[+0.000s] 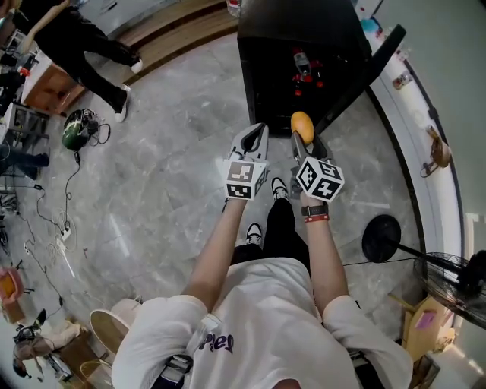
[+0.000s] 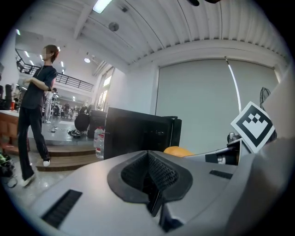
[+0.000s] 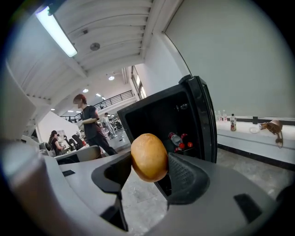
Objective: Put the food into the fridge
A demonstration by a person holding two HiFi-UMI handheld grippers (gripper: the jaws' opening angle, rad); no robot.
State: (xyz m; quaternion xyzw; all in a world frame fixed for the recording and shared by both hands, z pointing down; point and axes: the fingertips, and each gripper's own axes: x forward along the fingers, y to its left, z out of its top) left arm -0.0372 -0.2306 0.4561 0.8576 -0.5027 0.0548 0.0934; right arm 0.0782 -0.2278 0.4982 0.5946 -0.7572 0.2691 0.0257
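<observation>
Clamped in the right gripper [image 3: 148, 174], the round golden-brown bun [image 3: 149, 157] hangs just before the open black fridge [image 1: 288, 30], not yet inside; the left gripper [image 2: 150, 184] is closed, empty.

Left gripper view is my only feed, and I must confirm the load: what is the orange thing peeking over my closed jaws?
Observer: It is a round, golden-brown bread roll, clamped between the pads of the right gripper.
Operator: From here the fridge is just a black box. Is it open?
Observer: Yes. In the head view the fridge has its door swung wide.
Operator: Is anything inside already?
Observer: A bottle lies inside with small red items beside it.
</observation>
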